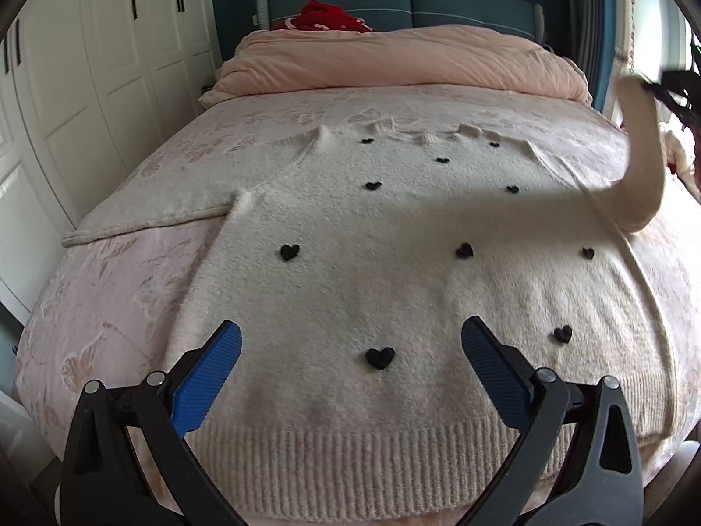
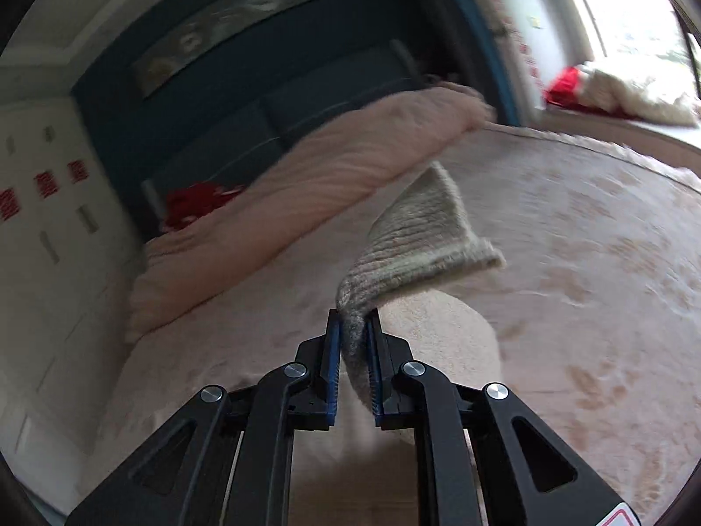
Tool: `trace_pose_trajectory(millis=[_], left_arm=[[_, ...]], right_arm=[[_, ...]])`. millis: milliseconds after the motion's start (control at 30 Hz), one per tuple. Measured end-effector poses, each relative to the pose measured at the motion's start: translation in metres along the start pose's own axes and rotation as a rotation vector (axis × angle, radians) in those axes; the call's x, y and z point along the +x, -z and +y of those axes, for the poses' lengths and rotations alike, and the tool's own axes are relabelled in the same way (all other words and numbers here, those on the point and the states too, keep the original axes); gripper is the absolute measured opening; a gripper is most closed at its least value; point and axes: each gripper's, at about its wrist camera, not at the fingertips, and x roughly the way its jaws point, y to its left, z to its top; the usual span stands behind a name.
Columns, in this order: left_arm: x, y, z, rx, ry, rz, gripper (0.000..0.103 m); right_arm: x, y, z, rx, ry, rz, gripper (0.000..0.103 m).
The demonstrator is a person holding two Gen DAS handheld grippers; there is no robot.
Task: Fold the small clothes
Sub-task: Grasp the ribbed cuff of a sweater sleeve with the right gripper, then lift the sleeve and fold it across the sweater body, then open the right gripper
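Note:
A cream knitted sweater (image 1: 372, 263) with small black hearts lies flat on the bed, ribbed hem nearest me. My left gripper (image 1: 350, 342) is open and empty, hovering just above the hem area. My right gripper (image 2: 354, 320) is shut on the ribbed cuff (image 2: 420, 236) of the sweater's right sleeve and holds it in the air. In the left wrist view the lifted sleeve (image 1: 639, 166) rises at the far right to the right gripper (image 1: 674, 87). The left sleeve (image 1: 149, 223) lies stretched out to the left on the bed.
The bed has a pink patterned cover (image 1: 109, 298) and a rolled pink duvet (image 1: 394, 61) at the blue headboard (image 1: 407, 4), with a red item (image 1: 324, 15) behind it. White wardrobes (image 1: 87, 65) stand at the left. A window sill with cushions (image 2: 613, 87) is at the right.

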Motion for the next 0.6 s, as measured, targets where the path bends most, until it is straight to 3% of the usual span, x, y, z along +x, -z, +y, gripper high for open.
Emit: trace_pose_trajectory(millis=[133, 200, 267, 400, 500, 600], left_arm=[[-0.011, -0.012, 0.022, -0.078, 0.032, -0.016, 0.098], [-0.013, -0.019, 0.033, -0.109, 0.050, -0.020, 0.098], [-0.011, -0.031, 0.045, -0.131, 0.080, -0.012, 0.098], [0.011, -0.062, 0.067, -0.204, 0.195, 0.005, 0.098], [0.057, -0.094, 0.068, -0.271, 0.283, 0.067, 0.098], [0.117, -0.127, 0.055, -0.320, 0.345, 0.111, 0.098]], right_arm=[[0.049, 0.043, 0.138, -0.161, -0.238, 0.142, 0.018], [0.077, 0.081, 0.178, -0.196, -0.268, 0.235, 0.040], [0.089, 0.110, 0.188, -0.211, -0.262, 0.297, 0.040], [0.070, 0.138, 0.133, -0.092, -0.169, 0.334, 0.042], [0.044, 0.153, 0.066, -0.003, -0.001, 0.349, 0.048], [0.034, 0.159, 0.006, 0.112, 0.076, 0.402, 0.049]])
